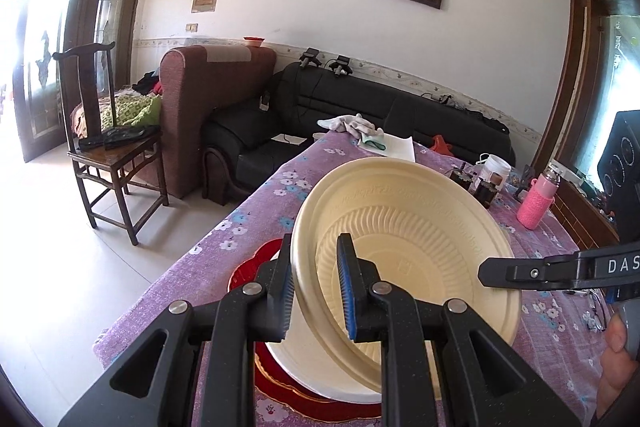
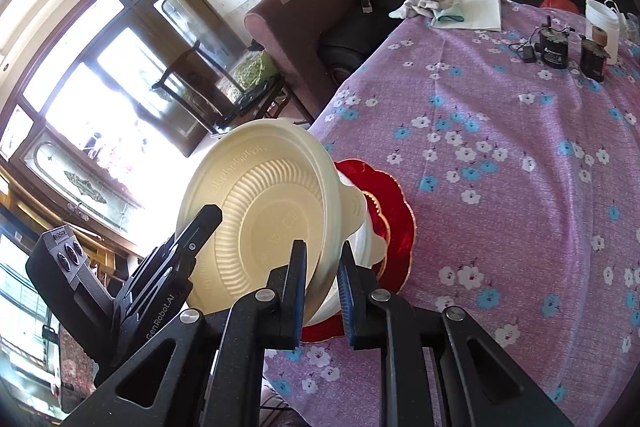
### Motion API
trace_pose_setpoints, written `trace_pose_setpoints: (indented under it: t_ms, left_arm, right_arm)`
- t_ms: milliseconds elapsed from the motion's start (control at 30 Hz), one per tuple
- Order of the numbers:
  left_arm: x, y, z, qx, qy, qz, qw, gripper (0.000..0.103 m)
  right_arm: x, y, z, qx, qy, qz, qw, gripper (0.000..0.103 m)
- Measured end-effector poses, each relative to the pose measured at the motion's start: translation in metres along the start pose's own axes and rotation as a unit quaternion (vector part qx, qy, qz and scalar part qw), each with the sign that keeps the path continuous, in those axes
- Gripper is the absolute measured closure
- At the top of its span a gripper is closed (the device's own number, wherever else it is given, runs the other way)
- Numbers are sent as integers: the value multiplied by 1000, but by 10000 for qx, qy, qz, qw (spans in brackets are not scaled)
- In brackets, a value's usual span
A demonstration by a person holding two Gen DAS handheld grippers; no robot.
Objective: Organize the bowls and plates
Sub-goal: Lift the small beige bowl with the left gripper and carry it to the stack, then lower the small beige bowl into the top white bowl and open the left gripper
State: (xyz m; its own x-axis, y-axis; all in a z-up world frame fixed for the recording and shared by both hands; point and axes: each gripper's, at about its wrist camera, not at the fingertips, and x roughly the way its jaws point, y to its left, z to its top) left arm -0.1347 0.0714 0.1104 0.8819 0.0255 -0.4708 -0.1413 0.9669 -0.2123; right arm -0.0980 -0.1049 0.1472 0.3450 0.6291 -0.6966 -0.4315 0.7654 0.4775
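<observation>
Both tongs grip the same cream bowl point(image 1: 404, 227), one on each side of its rim. The left tongs point(image 1: 316, 291) are narrow, their blue pads closed on the bowl's near rim, one pad inside the bowl and one outside. The right tongs point(image 2: 322, 297) are likewise narrow and clamped on the opposite rim; in the left view their black tip reaches in from the right and meets the rim there, with part of a hand point(image 1: 618, 359) behind it.

The bowl is tilted, its ribbed inside facing the cameras, and is held above a red plate point(image 2: 394, 211) that lies near the tabletop's point(image 2: 500, 187) left edge, toward the near end. Below the bowl, over the red plate, there is more white or cream ware point(image 2: 360, 227); whether the bowl touches it I cannot tell.

The tabletop wears a purple flowered cloth. At its far end lie white gloves point(image 2: 424, 3) and a folded paper point(image 2: 476, 13); toward the far right stand a white tub point(image 2: 600, 21), two small dark devices point(image 2: 554, 47) and a pink bottle point(image 1: 536, 201).
</observation>
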Motion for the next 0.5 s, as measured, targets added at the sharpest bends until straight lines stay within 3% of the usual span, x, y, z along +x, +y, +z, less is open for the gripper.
trace_pose_setpoints:
  t_ms: [500]
  left_arm:
    - [10,17,-8,-128,195,142,9996,85]
  right_arm:
    - [28,6,-2,15,302,8,9995,85]
